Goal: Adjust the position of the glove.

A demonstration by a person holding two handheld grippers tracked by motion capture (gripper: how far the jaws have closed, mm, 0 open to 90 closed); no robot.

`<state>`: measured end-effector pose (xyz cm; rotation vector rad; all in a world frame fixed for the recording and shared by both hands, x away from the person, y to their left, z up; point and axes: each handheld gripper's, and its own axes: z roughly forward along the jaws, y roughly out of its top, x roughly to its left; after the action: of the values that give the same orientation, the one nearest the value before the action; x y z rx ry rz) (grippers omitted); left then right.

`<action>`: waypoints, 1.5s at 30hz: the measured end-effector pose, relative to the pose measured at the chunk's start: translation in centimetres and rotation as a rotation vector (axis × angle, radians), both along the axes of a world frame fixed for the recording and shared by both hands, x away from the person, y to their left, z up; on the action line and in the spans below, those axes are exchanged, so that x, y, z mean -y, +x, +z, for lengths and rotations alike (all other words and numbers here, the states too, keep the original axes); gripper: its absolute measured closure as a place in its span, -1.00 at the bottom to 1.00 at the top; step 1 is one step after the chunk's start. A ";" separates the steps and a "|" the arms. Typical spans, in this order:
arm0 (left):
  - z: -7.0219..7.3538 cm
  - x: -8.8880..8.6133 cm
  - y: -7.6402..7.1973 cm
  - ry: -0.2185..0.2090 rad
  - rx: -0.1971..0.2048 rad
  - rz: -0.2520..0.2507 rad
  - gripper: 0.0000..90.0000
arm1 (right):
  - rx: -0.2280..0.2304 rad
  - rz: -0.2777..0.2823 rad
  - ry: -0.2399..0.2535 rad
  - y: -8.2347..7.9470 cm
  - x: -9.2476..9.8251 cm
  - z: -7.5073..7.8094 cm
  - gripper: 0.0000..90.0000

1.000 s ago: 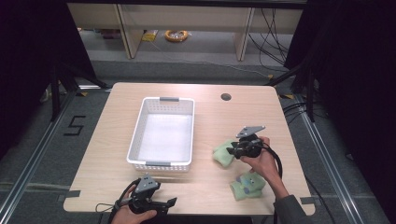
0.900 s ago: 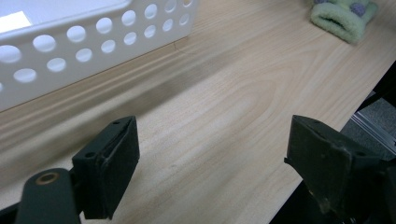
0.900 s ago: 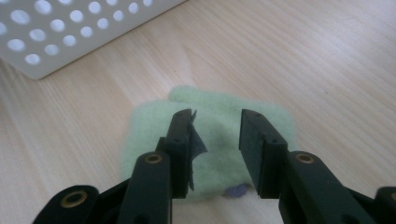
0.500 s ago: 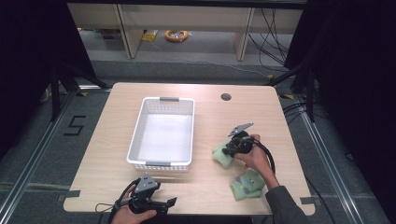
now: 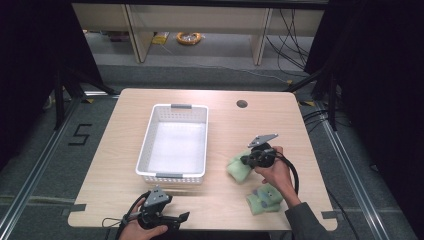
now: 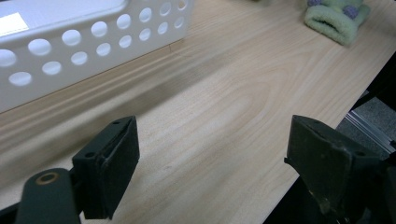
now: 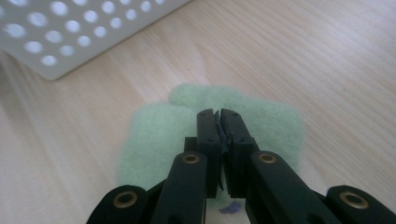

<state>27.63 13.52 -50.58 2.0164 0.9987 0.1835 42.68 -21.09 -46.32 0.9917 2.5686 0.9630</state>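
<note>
A pale green fuzzy cloth (image 5: 235, 169) lies on the table right of the white basket (image 5: 145, 150). My right gripper (image 5: 246, 161) points down at the cloth (image 7: 154, 135). Its jaws have just been closing and now stand together, their tips (image 7: 217, 114) dug into the pile and pinching it. A second green cloth with purple spots (image 5: 262, 199) lies nearer the front edge, under the right forearm; the left gripper view shows it (image 6: 334, 21) far off. My left gripper (image 5: 183, 217) rests at the front edge, open (image 6: 210, 163), with bare wood between its pads.
The basket's perforated wall (image 6: 93, 46) stands close ahead of the left gripper, and its corner (image 7: 70, 42) lies just beyond the right one. A round cable hole (image 5: 242, 104) sits at the table's back right. Shelving and cables lie beyond the table.
The right gripper has edged left and down onto the pale green cloth, and its jaws have closed. The left gripper has stayed put.
</note>
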 end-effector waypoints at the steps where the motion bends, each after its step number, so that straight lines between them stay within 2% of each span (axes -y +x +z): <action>1: 0.0 0.0 0.0 0.004 0.002 -0.007 -0.63 | 0.021 -0.004 0.030 -0.5 0.0 0.2 0.95; 2: 0.0 0.2 -0.1 -0.017 -0.004 0.020 -0.63 | 0.010 0.010 0.031 -0.9 0.1 0.6 0.95; 4: 0.0 -0.1 0.0 0.000 0.005 -0.003 -0.63 | 0.031 0.020 0.074 -1.6 -0.2 1.0 0.97; 6: 0.1 -0.1 0.0 0.001 -0.002 -0.004 -0.63 | 0.016 0.023 0.079 -2.3 -0.3 1.5 0.97; 7: 0.0 0.0 0.0 -0.021 0.002 0.015 -0.63 | 0.032 0.039 0.094 -3.2 -0.8 1.9 0.97; 10: 0.1 -0.1 0.0 0.000 0.004 -0.001 -0.63 | 0.026 0.054 0.103 -4.1 -1.3 2.3 0.97; 11: 0.0 0.0 -0.1 -0.016 0.005 0.012 -0.63 | 0.035 0.072 0.113 -4.8 -1.7 2.3 0.97; 13: 0.1 0.0 0.0 -0.011 -0.001 0.006 -0.63 | 0.028 0.080 0.117 -5.3 -2.0 2.3 0.97; 14: 0.0 0.1 0.0 -0.013 0.003 0.012 -0.63 | 0.017 0.094 0.123 -6.1 -2.5 2.1 0.97; 15: 0.1 -0.1 0.0 0.004 0.001 -0.002 -0.63 | 0.008 0.104 0.125 -6.4 -2.7 1.9 0.97; 16: 0.1 -0.1 0.0 0.004 0.001 -0.002 -0.63 | 0.015 0.110 0.121 -6.6 -2.8 1.8 0.97; 18: 0.0 -0.1 0.0 0.001 0.003 0.001 -0.63 | -0.009 0.109 0.130 -7.4 -3.2 1.5 0.98; 20: 0.0 0.1 0.0 -0.014 0.003 0.013 -0.63 | 0.001 0.119 0.120 -7.4 -3.2 1.3 0.97; 23: 0.0 -0.1 0.0 0.020 0.005 -0.002 -0.63 | -0.022 0.125 0.136 -8.3 -3.8 0.7 0.98; 24: 0.0 -0.1 0.0 0.020 0.005 -0.002 -0.63 | -0.022 0.125 0.136 -8.3 -3.8 0.7 0.98; 25: -0.1 0.1 0.0 -0.003 0.004 0.008 -0.63 | -0.038 0.118 0.149 -8.9 -4.0 0.6 0.97; 26: -0.1 0.1 0.0 -0.003 0.004 0.008 -0.63 | -0.043 0.117 0.154 -9.2 -4.2 0.4 0.97; 27: -0.2 0.1 0.0 0.007 -0.012 0.004 -0.63 | -0.041 0.126 0.160 -9.4 -4.4 0.3 0.97; 28: -0.1 0.0 0.0 0.016 -0.009 -0.010 -0.63 | -0.053 0.119 0.169 -9.7 -4.6 0.2 0.97; 30: -0.2 0.0 0.0 0.014 -0.005 -0.006 -0.63 | -0.052 0.126 0.177 -9.9 -4.7 0.0 0.97; 32: -0.2 0.1 0.0 0.011 -0.005 -0.006 -0.63 | -0.049 0.104 0.177 -10.3 -4.9 -0.6 0.97; 33: -0.2 0.3 -0.1 0.001 0.001 0.000 -0.63 | -0.088 0.081 0.185 -10.6 -5.0 -0.7 0.97; 34: -0.2 0.3 -0.1 0.001 0.001 0.000 -0.63 | -0.085 0.072 0.189 -10.6 -5.0 -1.1 0.97; 35: -0.3 0.6 -0.1 0.001 -0.012 -0.006 -0.63 | -0.074 0.081 0.169 -10.5 -4.9 -1.4 0.97; 37: -0.4 0.7 -0.2 0.017 -0.004 -0.002 -0.62 | -0.079 0.070 0.147 -10.5 -4.9 -2.1 0.97; 38: -0.3 0.7 -0.2 0.022 -0.022 -0.023 -0.62 | -0.086 0.056 0.162 -10.5 -5.0 -2.5 0.97; 39: -0.3 0.9 -0.3 0.002 -0.026 -0.026 -0.59 | -0.100 0.060 0.143 -10.5 -4.9 -2.6 0.96; 40: -0.3 0.9 -0.3 0.002 -0.026 -0.026 -0.56 | -0.100 0.060 0.143 -10.5 -4.9 -2.6 0.96; 41: -0.3 1.3 -0.4 0.005 0.000 -0.045 -0.51 | -0.099 0.041 0.152 -10.7 -5.2 -3.0 0.91; 42: -0.3 1.3 -0.4 0.005 0.000 -0.045 -0.48 | -0.099 0.041 0.152 -10.7 -5.2 -3.0 0.91; 43: -0.1 1.4 -0.4 0.012 -0.008 -0.061 -0.43 | -0.072 0.051 0.129 -10.7 -5.2 -3.1 0.82; 44: -0.1 1.7 -0.5 -0.002 0.004 -0.063 -0.43 | -0.072 0.051 0.129 -10.7 -5.2 -3.1 0.82; 45: -0.1 2.2 -0.6 -0.025 0.013 -0.055 -0.38 | -0.073 0.069 0.134 -10.8 -5.2 -2.9 0.68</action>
<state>27.06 11.31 -50.69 2.0151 0.9320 0.1531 31.88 -15.85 -49.18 0.9957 2.6426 1.1510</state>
